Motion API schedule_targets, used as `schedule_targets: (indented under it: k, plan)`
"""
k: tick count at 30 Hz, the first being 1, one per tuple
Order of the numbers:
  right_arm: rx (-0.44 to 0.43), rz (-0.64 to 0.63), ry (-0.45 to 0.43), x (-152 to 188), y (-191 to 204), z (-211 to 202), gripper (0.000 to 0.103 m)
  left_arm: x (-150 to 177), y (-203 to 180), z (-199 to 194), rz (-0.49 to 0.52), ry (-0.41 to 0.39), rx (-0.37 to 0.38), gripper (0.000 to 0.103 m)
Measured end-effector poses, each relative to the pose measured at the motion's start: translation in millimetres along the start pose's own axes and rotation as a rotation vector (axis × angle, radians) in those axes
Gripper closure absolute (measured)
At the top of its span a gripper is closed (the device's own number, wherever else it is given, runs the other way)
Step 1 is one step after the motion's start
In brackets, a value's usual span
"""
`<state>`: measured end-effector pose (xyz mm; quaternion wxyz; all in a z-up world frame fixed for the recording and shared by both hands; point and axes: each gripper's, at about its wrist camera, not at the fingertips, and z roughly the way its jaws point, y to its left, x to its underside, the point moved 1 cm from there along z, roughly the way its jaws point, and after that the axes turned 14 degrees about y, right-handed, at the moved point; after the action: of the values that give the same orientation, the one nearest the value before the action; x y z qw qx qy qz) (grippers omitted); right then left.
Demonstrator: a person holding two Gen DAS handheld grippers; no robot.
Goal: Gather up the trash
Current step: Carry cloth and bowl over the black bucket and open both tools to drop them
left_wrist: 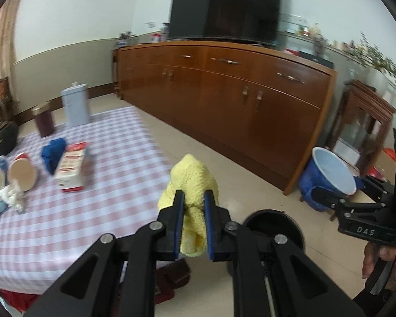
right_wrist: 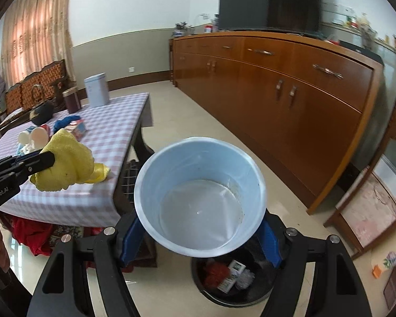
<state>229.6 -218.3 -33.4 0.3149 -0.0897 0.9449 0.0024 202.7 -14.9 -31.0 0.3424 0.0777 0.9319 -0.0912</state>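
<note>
My left gripper (left_wrist: 194, 194) is shut on a crumpled yellow cloth (left_wrist: 190, 177), held in the air past the table's near corner. In the right wrist view the same cloth (right_wrist: 66, 163) hangs from the left gripper (right_wrist: 50, 158) at the left. My right gripper (right_wrist: 199, 240) is shut on a wide pale-blue cup (right_wrist: 200, 185), its blue pads pressing on both sides; the cup is tilted towards the camera and looks empty. Below both grippers a black trash bin (right_wrist: 224, 302) stands on the floor with wrappers and red scraps inside. The bin (left_wrist: 266, 224) sits just right of the yellow cloth.
The checked table (left_wrist: 105, 211) carries two tipped paper cups (left_wrist: 21, 175), a milk carton (left_wrist: 71, 169), a blue cloth (left_wrist: 52, 153), crumpled tissue (left_wrist: 12, 194), a dark jar (left_wrist: 43, 120), a white tin (left_wrist: 75, 108) and a black kettle (left_wrist: 2, 137). A long wooden sideboard (left_wrist: 237, 100) lines the far wall.
</note>
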Motion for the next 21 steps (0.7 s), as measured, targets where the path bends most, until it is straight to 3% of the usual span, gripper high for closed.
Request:
schedule_targets:
  k: [11,21]
  plan:
    - [0.048,0.083,0.017,43.4,-68.7,-15.6,0.027,1.5,-79.9,23.8,0.129,0.048,0.118,0.087]
    - [0.064,0.122,0.065,75.9,-102.6,-6.9,0.027,11.5,-125.1,48.6,0.202,0.109,0.198,0.087]
